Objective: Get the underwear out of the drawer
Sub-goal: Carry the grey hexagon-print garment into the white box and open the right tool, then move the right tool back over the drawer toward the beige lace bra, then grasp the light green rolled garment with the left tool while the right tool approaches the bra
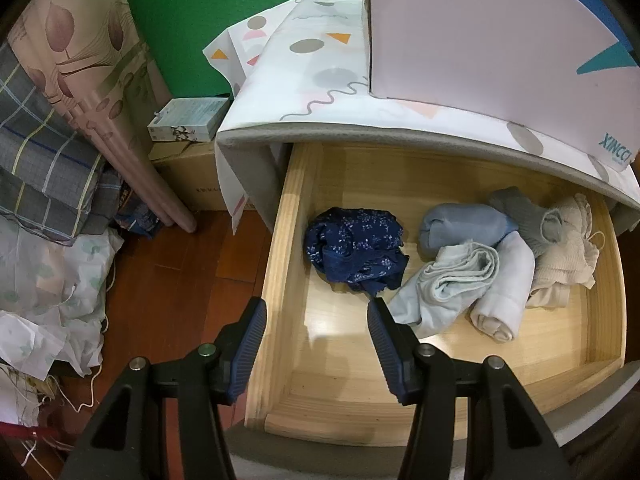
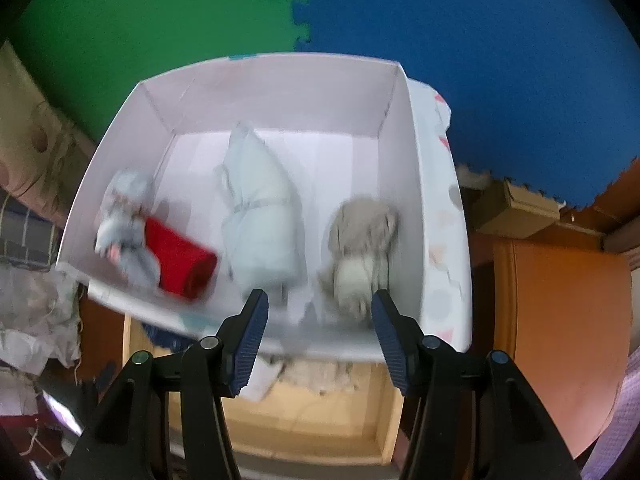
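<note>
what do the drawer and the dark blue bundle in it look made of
Drawer: pale unpainted wood, going by the visible grain; the floor's soft sheen suggests a light finish. Dark blue bundle: thin soft fabric, crumpled, printed with small white flecks; fibre cannot be told.

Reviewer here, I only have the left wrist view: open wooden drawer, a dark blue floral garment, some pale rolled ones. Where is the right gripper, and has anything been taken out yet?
Observer: The right gripper hangs over a white box above the drawer, its jaws apart and empty.
Operator: Anything in that box?
Observer: Yes: a red roll, a pale blue bundle, a beige bundle and a blurred grey-blue piece at its left.
Operator: Is the image sharp?
Observer: No, the box contents are motion-blurred, so fabric detail is unclear.
</note>
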`<action>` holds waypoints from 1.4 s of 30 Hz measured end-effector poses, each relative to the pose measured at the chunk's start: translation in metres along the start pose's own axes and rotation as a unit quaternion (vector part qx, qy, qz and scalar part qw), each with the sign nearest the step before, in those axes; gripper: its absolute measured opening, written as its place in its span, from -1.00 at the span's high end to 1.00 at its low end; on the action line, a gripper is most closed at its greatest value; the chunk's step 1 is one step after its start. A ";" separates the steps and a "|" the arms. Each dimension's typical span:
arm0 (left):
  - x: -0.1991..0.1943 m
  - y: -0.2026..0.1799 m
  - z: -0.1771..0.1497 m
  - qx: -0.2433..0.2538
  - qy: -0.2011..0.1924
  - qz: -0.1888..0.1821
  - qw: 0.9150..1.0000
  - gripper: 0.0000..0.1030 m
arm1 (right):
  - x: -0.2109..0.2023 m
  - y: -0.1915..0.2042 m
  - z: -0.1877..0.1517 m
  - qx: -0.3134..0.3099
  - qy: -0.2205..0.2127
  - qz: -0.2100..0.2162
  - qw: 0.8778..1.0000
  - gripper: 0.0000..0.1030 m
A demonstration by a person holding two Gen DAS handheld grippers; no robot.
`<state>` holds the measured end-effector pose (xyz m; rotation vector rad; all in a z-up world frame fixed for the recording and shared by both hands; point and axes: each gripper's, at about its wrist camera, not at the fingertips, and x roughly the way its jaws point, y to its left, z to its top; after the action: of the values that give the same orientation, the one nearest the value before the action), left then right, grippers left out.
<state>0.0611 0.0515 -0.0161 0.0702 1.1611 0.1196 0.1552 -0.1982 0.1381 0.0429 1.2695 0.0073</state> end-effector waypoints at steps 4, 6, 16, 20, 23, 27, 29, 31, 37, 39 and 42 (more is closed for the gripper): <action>0.000 0.001 0.000 -0.002 -0.001 0.000 1.000 -0.04 | -0.025 -0.007 -0.028 0.009 -0.028 0.001 1.000 -0.06; 0.000 0.001 0.000 -0.003 0.001 0.001 1.000 -0.04 | -0.027 -0.008 -0.037 0.003 -0.023 0.007 1.000 -0.05; -0.002 0.002 -0.001 -0.002 -0.002 0.001 1.000 -0.04 | 0.023 -0.006 -0.096 0.003 0.035 0.003 0.999 -0.06; -0.002 0.003 -0.001 -0.003 -0.001 0.000 1.000 -0.04 | 0.065 -0.007 -0.115 0.018 0.063 -0.001 0.998 -0.06; -0.002 0.003 -0.001 -0.003 -0.001 -0.002 1.000 -0.04 | 0.093 -0.003 -0.121 0.019 0.077 -0.008 0.997 -0.05; -0.001 0.004 0.001 -0.003 0.000 -0.003 1.000 -0.04 | 0.120 0.001 -0.124 0.028 0.076 -0.019 0.997 -0.05; 0.000 0.004 0.001 -0.004 0.000 -0.004 1.000 -0.04 | 0.132 0.003 -0.125 0.035 0.071 -0.023 0.997 -0.06; 0.000 0.004 0.001 -0.005 0.001 -0.005 1.000 -0.04 | 0.139 0.007 -0.125 0.035 0.059 -0.029 0.997 -0.06; 0.002 0.004 0.001 -0.005 0.003 -0.006 1.000 -0.04 | 0.156 0.018 -0.125 0.031 0.039 -0.061 0.997 -0.30; 0.002 0.003 0.001 -0.005 0.004 -0.006 1.000 -0.04 | 0.162 0.021 -0.124 0.023 0.038 -0.071 0.996 -0.32; 0.003 0.003 0.001 -0.005 0.007 -0.006 1.000 -0.04 | 0.170 0.025 -0.124 0.012 0.043 -0.086 0.995 -0.33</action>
<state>0.0631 0.0547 -0.0184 0.0534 1.1750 0.1152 0.0875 -0.1649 -0.0602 -0.0463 1.3560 -0.1558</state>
